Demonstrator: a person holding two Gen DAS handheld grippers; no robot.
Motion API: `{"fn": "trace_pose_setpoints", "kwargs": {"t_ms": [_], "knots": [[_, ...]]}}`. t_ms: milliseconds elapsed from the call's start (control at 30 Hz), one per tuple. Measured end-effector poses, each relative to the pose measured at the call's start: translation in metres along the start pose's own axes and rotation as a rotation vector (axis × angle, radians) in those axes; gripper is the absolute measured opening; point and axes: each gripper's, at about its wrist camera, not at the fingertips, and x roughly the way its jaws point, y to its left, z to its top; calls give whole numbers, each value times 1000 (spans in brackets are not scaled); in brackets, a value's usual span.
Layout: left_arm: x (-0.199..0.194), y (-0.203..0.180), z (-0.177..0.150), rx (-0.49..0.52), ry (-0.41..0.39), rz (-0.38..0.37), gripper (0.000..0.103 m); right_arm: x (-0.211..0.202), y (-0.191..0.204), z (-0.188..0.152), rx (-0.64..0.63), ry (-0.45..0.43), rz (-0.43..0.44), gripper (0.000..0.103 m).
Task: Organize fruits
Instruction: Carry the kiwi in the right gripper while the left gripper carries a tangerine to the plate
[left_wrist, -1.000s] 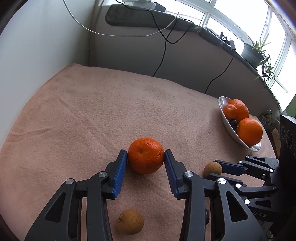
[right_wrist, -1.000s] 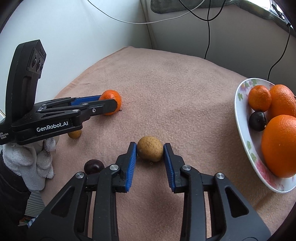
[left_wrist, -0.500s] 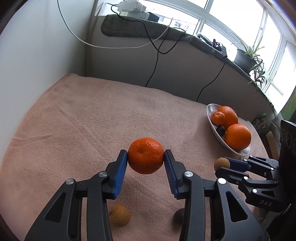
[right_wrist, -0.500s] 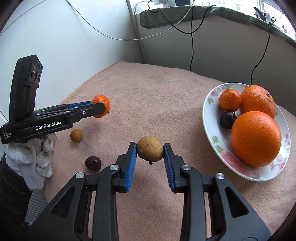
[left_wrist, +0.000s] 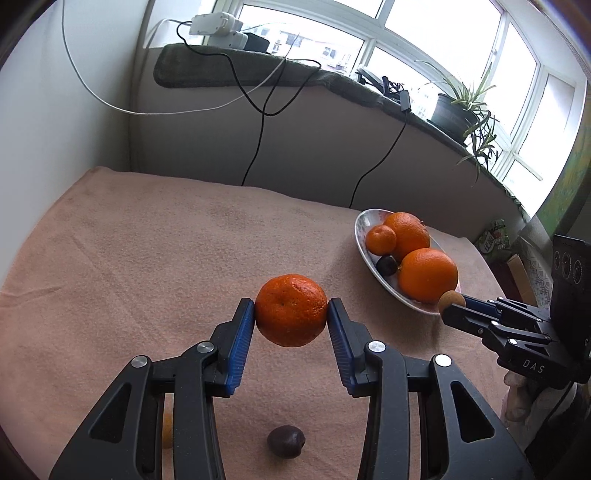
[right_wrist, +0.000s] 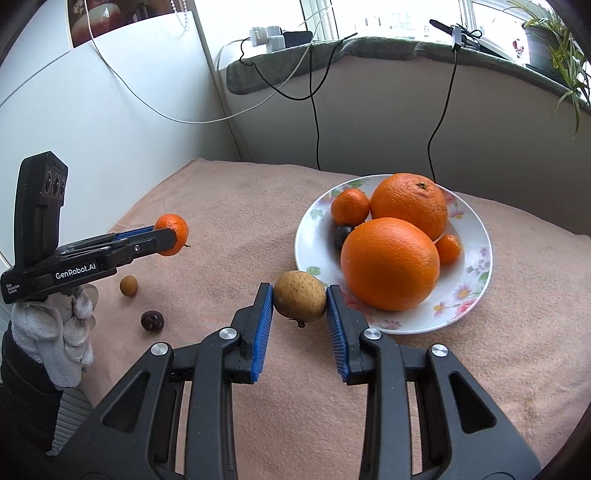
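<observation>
With four or five fruits already heaped on the white floral-rimmed plate (right_wrist: 476, 258), roughly halfway through by judgement. Left gripper (left_wrist: 291, 322) clamped on a bumpy orange mandarin (left_wrist: 291, 309), right gripper (right_wrist: 300, 308) clamped on a speckled tan round fruit (right_wrist: 300, 301), both aloft above the pink fleece cloth (right_wrist: 240, 206), the tan one just short of the plate's near rim. Left to gather off the cloth: a small tan round fruit (right_wrist: 129, 285) and a dark maroon round fruit (right_wrist: 152, 320), well apart from the plate.
</observation>
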Motion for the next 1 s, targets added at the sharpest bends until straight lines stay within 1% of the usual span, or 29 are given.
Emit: {"fn": "trace_pose_setpoints", "kwargs": {"t_ms": [467, 733, 1000], "knots": [[20, -48, 9, 59, 16, -74, 39, -28, -53, 2, 64, -41, -82, 31], [32, -65, 14, 77, 26, -96, 39, -33, -76, 2, 91, -51, -107, 31], [46, -77, 20, 92, 40, -111, 39, -28, -90, 8, 100, -50, -119, 31]]}}
